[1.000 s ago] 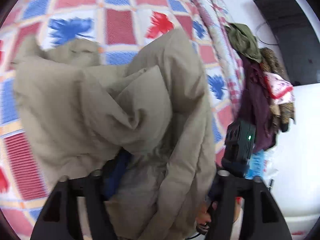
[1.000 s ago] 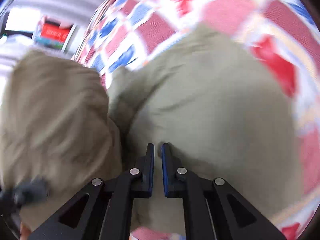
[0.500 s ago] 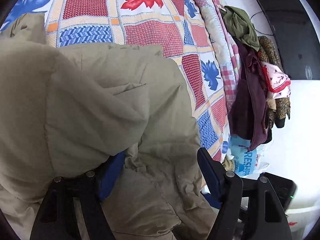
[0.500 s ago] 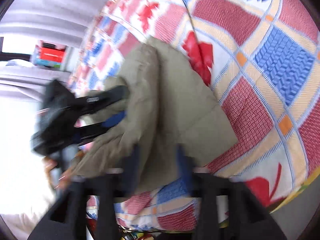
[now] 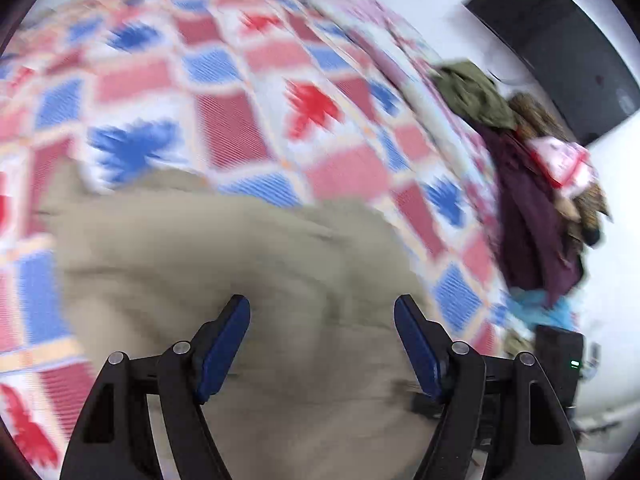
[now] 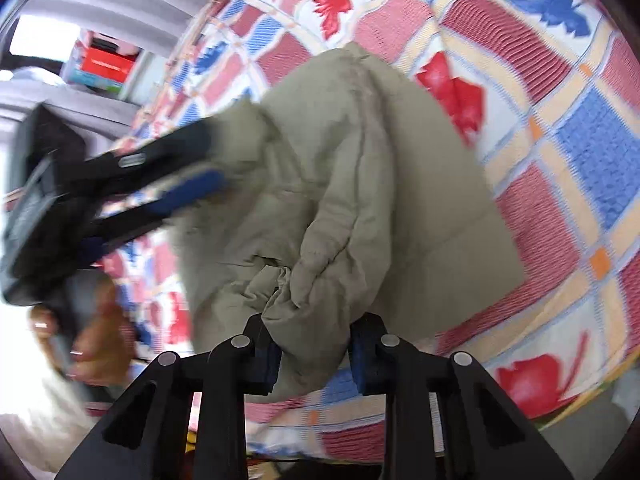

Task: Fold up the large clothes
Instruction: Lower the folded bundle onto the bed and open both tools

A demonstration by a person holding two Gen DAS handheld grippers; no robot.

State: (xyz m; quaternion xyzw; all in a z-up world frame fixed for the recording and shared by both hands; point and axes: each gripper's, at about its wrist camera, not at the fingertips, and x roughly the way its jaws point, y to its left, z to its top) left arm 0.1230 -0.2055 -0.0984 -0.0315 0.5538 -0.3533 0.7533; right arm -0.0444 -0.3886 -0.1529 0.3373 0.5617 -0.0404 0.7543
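Note:
A beige padded jacket (image 5: 240, 260) lies bunched on the patchwork bedspread (image 5: 224, 120). In the blurred left wrist view my left gripper (image 5: 322, 312) hovers over it, open wide, with no cloth pinched between its blue pads. In the right wrist view the jacket (image 6: 360, 168) rises in a thick fold toward the camera. My right gripper (image 6: 314, 350) has that fold between its pads, which press on both sides while the jaws are closing. The left gripper (image 6: 212, 158) shows blurred at the jacket's left edge, held by a person's hand (image 6: 92, 320).
A pile of dark and olive clothes (image 5: 532, 200) hangs at the bed's right side under a black panel (image 5: 560, 48) on the white wall. Red and blue boxes (image 6: 104, 64) stand beyond the bed's far end. The bedspread's (image 6: 560, 120) near edge drops off close to my right gripper.
My right gripper was shut and empty, spread wide, and now grips a jacket fold. My left gripper has come clear of the cloth that draped it and is swinging across the jacket.

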